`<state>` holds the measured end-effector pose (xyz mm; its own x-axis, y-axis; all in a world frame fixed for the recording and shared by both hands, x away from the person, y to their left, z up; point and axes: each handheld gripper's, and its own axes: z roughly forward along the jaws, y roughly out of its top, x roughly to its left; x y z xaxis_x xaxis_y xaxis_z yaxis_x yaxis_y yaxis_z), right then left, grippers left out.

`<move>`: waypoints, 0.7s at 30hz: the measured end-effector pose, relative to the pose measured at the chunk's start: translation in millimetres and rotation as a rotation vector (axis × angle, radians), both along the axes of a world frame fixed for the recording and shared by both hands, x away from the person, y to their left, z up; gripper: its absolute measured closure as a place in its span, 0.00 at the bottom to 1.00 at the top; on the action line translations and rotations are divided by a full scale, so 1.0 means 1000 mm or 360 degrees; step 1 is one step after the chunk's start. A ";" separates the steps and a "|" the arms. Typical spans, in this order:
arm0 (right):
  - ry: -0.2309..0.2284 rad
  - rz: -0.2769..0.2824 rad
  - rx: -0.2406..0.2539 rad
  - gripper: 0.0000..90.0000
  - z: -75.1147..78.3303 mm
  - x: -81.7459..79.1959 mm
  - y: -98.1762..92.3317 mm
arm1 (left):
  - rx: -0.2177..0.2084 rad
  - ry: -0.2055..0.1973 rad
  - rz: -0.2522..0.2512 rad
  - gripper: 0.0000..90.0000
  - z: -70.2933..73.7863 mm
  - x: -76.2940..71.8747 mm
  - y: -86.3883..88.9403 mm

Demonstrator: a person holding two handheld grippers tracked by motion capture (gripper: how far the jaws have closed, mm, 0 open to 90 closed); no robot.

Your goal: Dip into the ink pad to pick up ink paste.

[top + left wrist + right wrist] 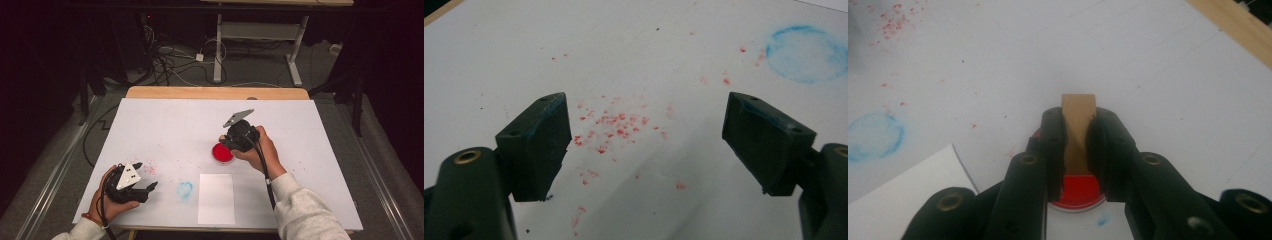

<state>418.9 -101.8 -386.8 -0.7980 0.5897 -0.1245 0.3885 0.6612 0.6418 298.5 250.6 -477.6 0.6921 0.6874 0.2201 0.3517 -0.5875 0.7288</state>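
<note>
Right tongs (1077, 145), clamped on a brown stamp block (1078, 120), should press squarely into the red ink pad (222, 153) mid-tabletop; left tongs (646, 145) gape wide, idle.

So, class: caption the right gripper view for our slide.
Right gripper shut on a brown block above a red ink pad.

Lab or studio, dark curtains, floor cables (170, 62), white-topped table (170, 125)
</note>
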 end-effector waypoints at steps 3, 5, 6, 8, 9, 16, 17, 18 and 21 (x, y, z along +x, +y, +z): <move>-0.0019 -0.0009 0.0014 0.85 0.004 -0.002 0.000 | 0.0005 -0.0016 -0.0007 0.21 0.000 0.001 0.000; -0.0030 -0.0004 0.0003 0.85 0.005 -0.003 0.002 | 0.0007 -0.0019 -0.0007 0.21 0.000 0.001 0.001; -0.0034 -0.0006 -0.0002 0.85 0.005 -0.004 0.003 | 0.0007 -0.0018 -0.0008 0.21 0.000 0.001 0.000; -0.0021 -0.0003 -0.0008 0.85 0.002 -0.003 0.004 | 0.0007 -0.0018 -0.0009 0.21 0.000 0.000 0.000; -0.0025 0.0004 -0.0015 0.85 -0.001 -0.002 0.005 | 0.0006 -0.0018 -0.0009 0.21 0.000 0.000 0.001; 0.0061 -0.0030 -0.0053 0.85 -0.030 0.006 0.007 | 0.0008 -0.0002 0.0002 0.21 0.000 0.000 0.000; 0.0082 -0.0036 -0.0062 0.85 -0.034 0.008 0.008 | 0.0007 -0.0001 0.0001 0.21 0.000 0.000 0.000; 0.0093 -0.0032 -0.0069 0.85 -0.038 0.009 0.008 | 0.0008 -0.0001 0.0000 0.21 0.000 0.000 0.000; 0.0132 -0.0037 -0.0087 0.85 -0.047 0.011 0.009 | 0.0012 0.0002 0.0001 0.21 -0.001 0.000 0.000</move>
<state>430.3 -92.8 -434.0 -0.7932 0.6021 -0.0912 0.4542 0.6847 0.5700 298.7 251.0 -478.3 0.6921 0.6861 0.2242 0.3531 -0.5928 0.7238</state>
